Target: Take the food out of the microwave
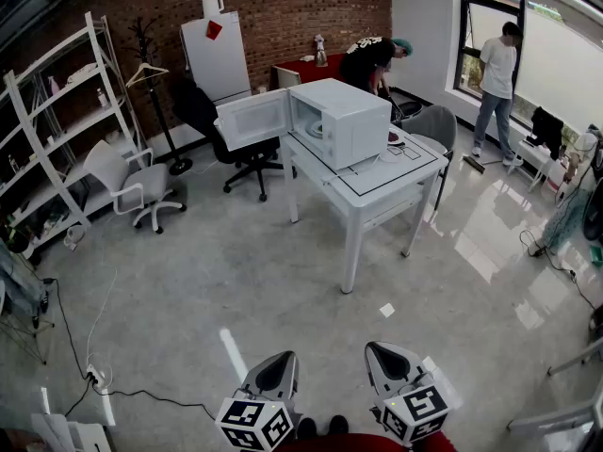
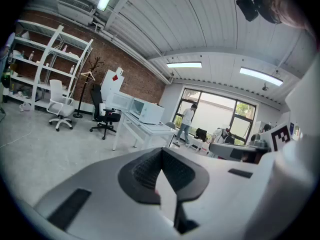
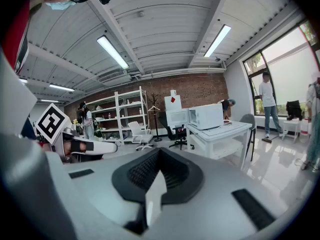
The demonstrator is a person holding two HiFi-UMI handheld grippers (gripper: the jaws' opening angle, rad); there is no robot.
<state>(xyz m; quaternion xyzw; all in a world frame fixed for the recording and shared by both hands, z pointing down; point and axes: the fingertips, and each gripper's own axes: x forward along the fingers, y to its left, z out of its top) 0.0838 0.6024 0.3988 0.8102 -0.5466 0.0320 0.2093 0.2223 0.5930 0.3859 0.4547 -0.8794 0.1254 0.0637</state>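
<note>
A white microwave [image 1: 344,121] stands on a white table [image 1: 372,182] across the room, its door [image 1: 252,119] swung open to the left. Something pale lies inside the cavity [image 1: 314,130], too small to make out. Both grippers hang low at the near edge of the head view, far from the table. My left gripper [image 1: 279,367] is shut with nothing in it, and so is my right gripper [image 1: 386,362]. The left gripper view shows the microwave [image 2: 149,113] far off beyond the shut left gripper [image 2: 161,153]. The right gripper view shows the microwave [image 3: 209,116] beyond the right gripper [image 3: 159,155].
A black office chair [image 1: 247,158] stands behind the open door, a grey chair [image 1: 429,128] at the table's far side, a white chair [image 1: 127,185] and white shelving [image 1: 57,130] on the left. Cables [image 1: 94,365] trail on the floor. Two people [image 1: 495,83] are at the back.
</note>
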